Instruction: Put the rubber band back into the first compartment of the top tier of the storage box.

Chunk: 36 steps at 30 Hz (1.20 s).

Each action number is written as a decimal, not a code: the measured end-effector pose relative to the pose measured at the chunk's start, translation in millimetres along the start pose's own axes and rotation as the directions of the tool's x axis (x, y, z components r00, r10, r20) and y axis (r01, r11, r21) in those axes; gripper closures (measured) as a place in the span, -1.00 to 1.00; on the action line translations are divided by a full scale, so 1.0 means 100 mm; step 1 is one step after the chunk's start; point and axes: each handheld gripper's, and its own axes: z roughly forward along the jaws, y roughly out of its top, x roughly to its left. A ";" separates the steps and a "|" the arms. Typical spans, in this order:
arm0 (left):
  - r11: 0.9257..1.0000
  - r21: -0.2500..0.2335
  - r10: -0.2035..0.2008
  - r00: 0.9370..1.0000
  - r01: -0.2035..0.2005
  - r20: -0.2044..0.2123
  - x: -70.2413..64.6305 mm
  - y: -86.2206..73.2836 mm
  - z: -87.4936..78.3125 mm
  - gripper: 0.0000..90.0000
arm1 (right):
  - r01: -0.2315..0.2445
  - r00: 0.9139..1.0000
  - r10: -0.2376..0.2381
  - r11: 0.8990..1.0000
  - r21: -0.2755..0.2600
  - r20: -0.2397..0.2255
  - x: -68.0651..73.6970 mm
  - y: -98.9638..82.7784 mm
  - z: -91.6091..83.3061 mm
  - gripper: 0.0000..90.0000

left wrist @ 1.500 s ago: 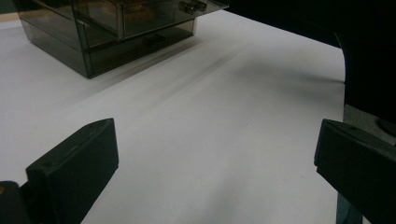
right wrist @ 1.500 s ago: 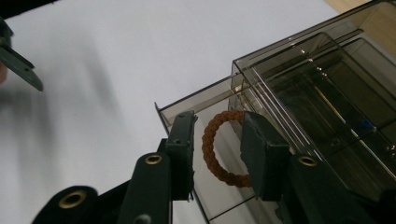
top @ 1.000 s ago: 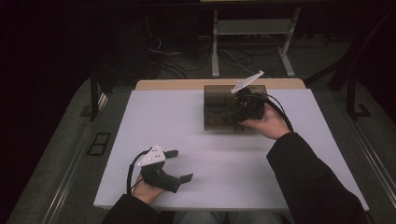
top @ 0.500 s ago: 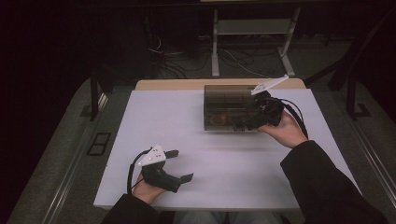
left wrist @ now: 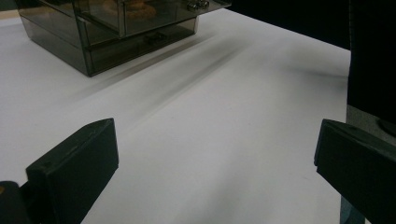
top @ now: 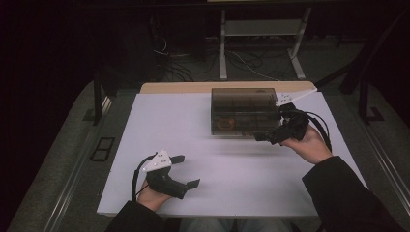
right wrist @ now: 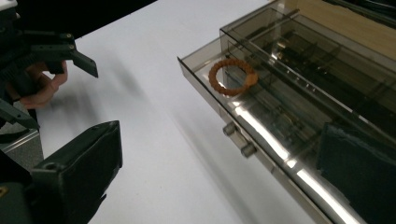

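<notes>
Both tongs gape over a white table, a smoky drawer box at the far side.

The right gripper (top: 270, 137) sits at the near right corner of the box (top: 244, 111), its jaws just spread wide with nothing between them; the top drawer (right wrist: 261, 121) stands pulled out, an orange bracelet (right wrist: 232, 77) lying inside. The left gripper (top: 186, 170) rests open near the table's (top: 159, 121) front edge, well apart from the box, with bare white surface between.

Glossy smoked-plastic drawer box (right wrist: 299, 93) on matt white tabletop (top: 193, 145).
</notes>
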 end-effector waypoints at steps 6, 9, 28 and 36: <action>1.000 0.001 0.000 1.000 0.000 -0.002 0.00 0.00 0.00 -1.00 | -0.012 1.000 0.012 1.000 0.002 0.008 0.01 -0.16 -0.05 -0.99; 1.000 0.001 -0.005 1.000 0.005 -0.002 0.00 0.00 0.00 -1.00 | -0.016 1.000 0.016 1.000 -0.001 0.011 0.01 -0.23 -0.08 -0.99; 1.000 0.005 -0.003 1.000 0.003 -0.003 0.00 0.00 0.00 -1.00 | -0.034 0.999 0.034 0.999 -0.005 0.018 0.14 -0.66 -0.18 -0.99; 1.000 0.005 -0.003 1.000 0.003 -0.003 -0.01 -0.01 0.00 -1.00 | -0.057 0.998 0.057 0.998 -0.011 0.027 0.15 -0.89 -0.16 -0.99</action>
